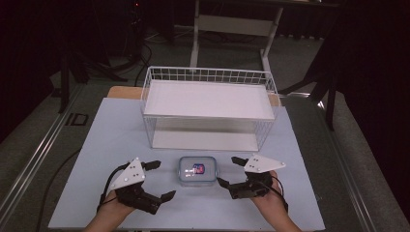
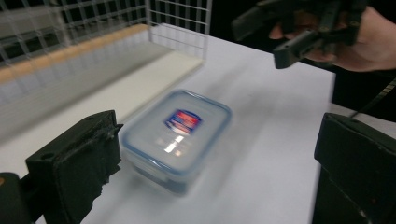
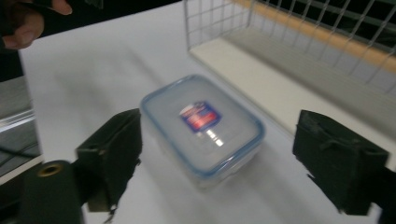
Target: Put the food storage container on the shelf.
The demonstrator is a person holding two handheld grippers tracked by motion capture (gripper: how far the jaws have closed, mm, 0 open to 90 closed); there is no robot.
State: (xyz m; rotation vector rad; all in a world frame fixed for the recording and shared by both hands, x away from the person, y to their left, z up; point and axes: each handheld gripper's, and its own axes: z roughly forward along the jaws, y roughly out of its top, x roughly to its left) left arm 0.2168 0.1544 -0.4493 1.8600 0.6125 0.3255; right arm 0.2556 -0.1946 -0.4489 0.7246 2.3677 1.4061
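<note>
Two claws flank one small food box (image 1: 197, 169), which sits flat on the bench (image 1: 111, 140) in front of the wire basket (image 1: 209, 107). The left claw (image 1: 160, 180) stands wide, nothing between its jaws; the right claw (image 1: 230, 170) likewise stands wide, clear of the box. From here I judge the box light and stiff: clear plastic walls and a blue-rimmed lid (image 3: 202, 122) bearing a red and blue label (image 3: 201, 116). Its smooth, glossy sides will probably be slippery under my pads, so I would take hold across the two short sides just below the lid's rim, where the lip gives a ledge. Both gripper views are smeared by motion, so I cannot read the label, and whether the lid's clips are latched is hard to tell. The box may be empty; its contents cannot be made out. The basket's far corners are cut off there.
</note>
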